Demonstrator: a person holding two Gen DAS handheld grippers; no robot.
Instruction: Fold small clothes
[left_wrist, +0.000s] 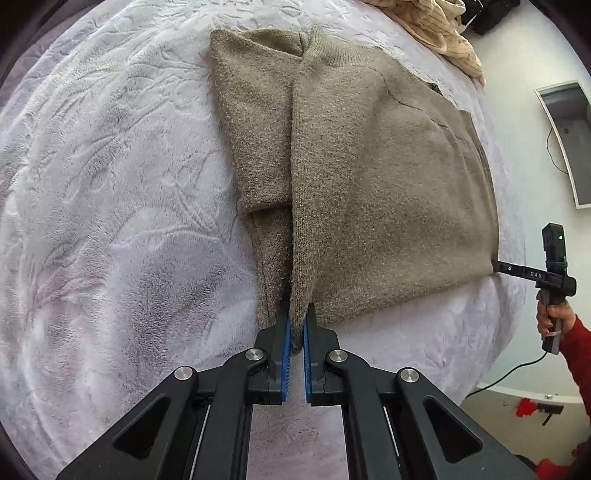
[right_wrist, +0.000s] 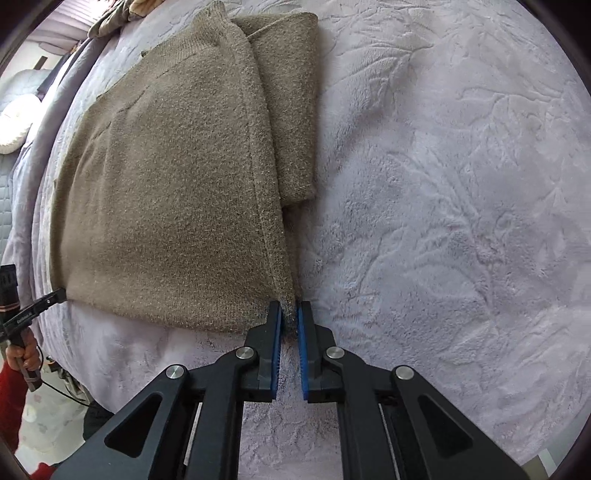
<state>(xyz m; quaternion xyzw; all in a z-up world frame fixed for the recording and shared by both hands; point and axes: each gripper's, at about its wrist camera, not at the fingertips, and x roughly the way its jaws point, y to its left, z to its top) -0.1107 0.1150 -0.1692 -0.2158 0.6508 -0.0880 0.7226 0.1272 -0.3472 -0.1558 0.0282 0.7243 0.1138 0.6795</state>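
Observation:
A taupe knit sweater (left_wrist: 369, 166) lies flat on the bed, one sleeve folded in along its side (left_wrist: 255, 122). My left gripper (left_wrist: 297, 310) is shut on the near hem corner, with knit pinched between the blue pads (left_wrist: 285, 343). In the right wrist view the same sweater (right_wrist: 166, 184) spreads to the left, and my right gripper (right_wrist: 290, 308) is shut on the other hem corner. Each gripper also shows in the other's view: the right gripper (left_wrist: 496, 265) at the sweater's far corner, and the left gripper (right_wrist: 61, 294) at the hem's left end.
A pale lilac plush blanket (left_wrist: 110, 184) covers the bed. A cream knit garment (left_wrist: 439, 33) lies beyond the sweater's collar. A hand with a red sleeve (left_wrist: 554, 314) holds the right gripper at the bed's edge. A wall screen (left_wrist: 569, 140) hangs beyond.

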